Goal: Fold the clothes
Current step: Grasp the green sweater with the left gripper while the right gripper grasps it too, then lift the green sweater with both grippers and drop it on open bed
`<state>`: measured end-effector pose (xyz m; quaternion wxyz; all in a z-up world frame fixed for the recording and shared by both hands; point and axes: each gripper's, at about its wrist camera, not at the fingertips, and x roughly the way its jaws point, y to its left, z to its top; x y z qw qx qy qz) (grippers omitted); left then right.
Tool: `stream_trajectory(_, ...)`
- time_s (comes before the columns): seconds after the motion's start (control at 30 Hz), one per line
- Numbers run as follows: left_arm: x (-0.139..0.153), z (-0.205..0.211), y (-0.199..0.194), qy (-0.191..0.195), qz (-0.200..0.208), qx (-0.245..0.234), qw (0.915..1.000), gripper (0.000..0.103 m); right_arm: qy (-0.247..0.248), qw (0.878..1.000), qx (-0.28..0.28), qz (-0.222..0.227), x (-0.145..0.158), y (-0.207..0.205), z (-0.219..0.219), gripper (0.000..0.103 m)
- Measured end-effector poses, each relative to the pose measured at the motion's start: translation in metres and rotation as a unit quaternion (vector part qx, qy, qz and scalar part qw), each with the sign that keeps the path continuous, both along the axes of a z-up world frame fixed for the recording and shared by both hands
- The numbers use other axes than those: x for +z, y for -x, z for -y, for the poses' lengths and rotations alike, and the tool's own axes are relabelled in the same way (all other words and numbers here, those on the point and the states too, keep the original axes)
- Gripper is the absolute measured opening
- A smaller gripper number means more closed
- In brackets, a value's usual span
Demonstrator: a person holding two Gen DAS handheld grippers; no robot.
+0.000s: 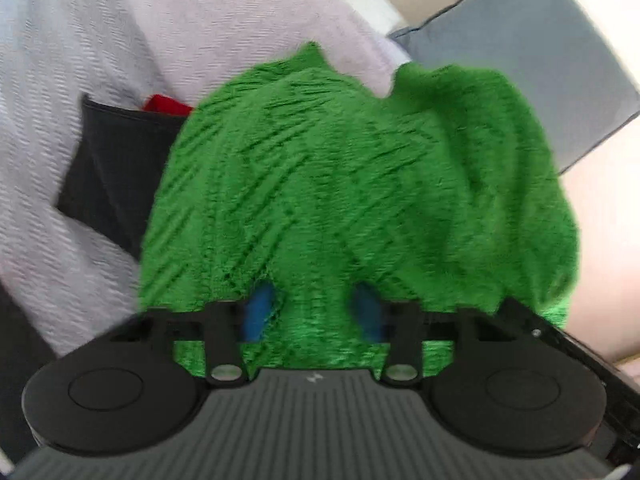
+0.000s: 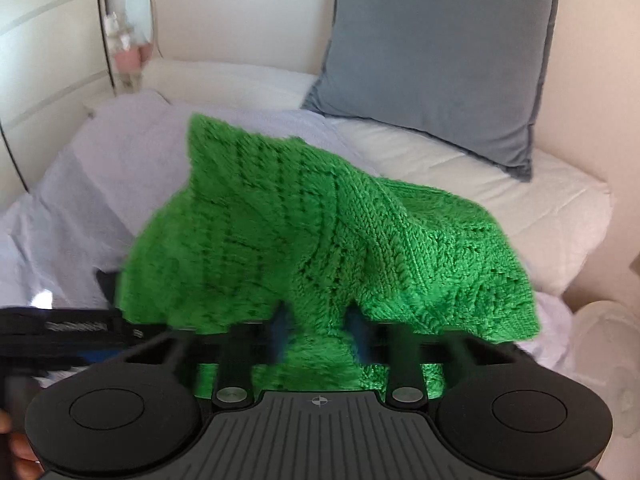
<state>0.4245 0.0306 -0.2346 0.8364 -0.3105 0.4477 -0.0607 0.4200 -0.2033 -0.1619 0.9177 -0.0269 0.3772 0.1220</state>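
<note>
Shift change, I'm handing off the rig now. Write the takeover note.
Left gripper: shut on the green knit garment, blue fingers buried in the fabric.
Right gripper: shut on the same garment.
The garment hangs bunched between both, lifted over the white bedspread. A black folded piece and a red one lie on the bed.
Done: garment picked up. Left: spread it, fold it.

Sweater (image 2: 320, 236) on bedspread (image 2: 120, 168) (cushion (image 2: 436, 56) behind).
</note>
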Motion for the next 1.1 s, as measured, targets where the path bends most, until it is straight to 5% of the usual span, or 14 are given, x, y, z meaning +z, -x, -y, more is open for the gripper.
stream_trajectory(0.03, 0.003, -0.001, 0.003, -0.003, 0.008, 0.0, 1.0, 0.015, -0.007, 1.0, 0.003, 0.007, 0.004, 0.003, 0.0, 0.018)
stream_trajectory(0.13, 0.02, -0.01, 0.017, -0.005, 0.043, 0.01, 0.999, 0.006, -0.028, 0.999, 0.014, 0.032, 0.02, 0.011, 0.0, 0.015)
stream_trajectory(0.3, 0.067, -0.034, 0.052, -0.015, 0.129, 0.042, 0.9906, 0.004, -0.078, 0.99, 0.068, 0.1, 0.066, 0.034, -0.019, 0.012)
stream_trajectory(0.5, 0.137, -0.075, 0.122, -0.053, 0.218, 0.112, 0.9681, 0.004, -0.149, 0.962, 0.155, 0.169, 0.125, 0.07, -0.054, 0.01)
stream_trajectory(0.63, 0.179, -0.104, 0.208, -0.092, 0.266, 0.188, 0.9412, 0.004, -0.205, 0.932, 0.232, 0.189, 0.159, 0.111, -0.089, 0.01)
stream_trajectory(0.77, 0.221, -0.129, 0.312, -0.142, 0.299, 0.274, 0.9029, 0.004, -0.264, 0.896, 0.312, 0.174, 0.183, 0.158, -0.134, 0.009)
stream_trajectory(0.9, 0.255, -0.146, 0.415, -0.201, 0.287, 0.353, 0.8674, 0.004, -0.286, 0.865, 0.392, 0.13, 0.194, 0.213, -0.182, 0.01)
stream_trajectory(0.93, 0.258, -0.149, 0.439, -0.214, 0.263, 0.373, 0.8638, 0.006, -0.268, 0.865, 0.41, 0.111, 0.185, 0.229, -0.189, 0.016)
stream_trajectory(1.0, 0.252, -0.154, 0.482, -0.238, 0.198, 0.404, 0.8608, 0.009, -0.23, 0.862, 0.445, 0.072, 0.166, 0.261, -0.202, 0.053)
stream_trajectory(1.03, 0.245, -0.155, 0.504, -0.247, 0.162, 0.417, 0.8594, 0.01, -0.211, 0.86, 0.462, 0.053, 0.156, 0.277, -0.209, 0.083)
stream_trajectory(1.1, 0.222, -0.155, 0.545, -0.253, 0.088, 0.438, 0.858, 0.017, -0.172, 0.852, 0.494, 0.014, 0.137, 0.309, -0.222, 0.089)
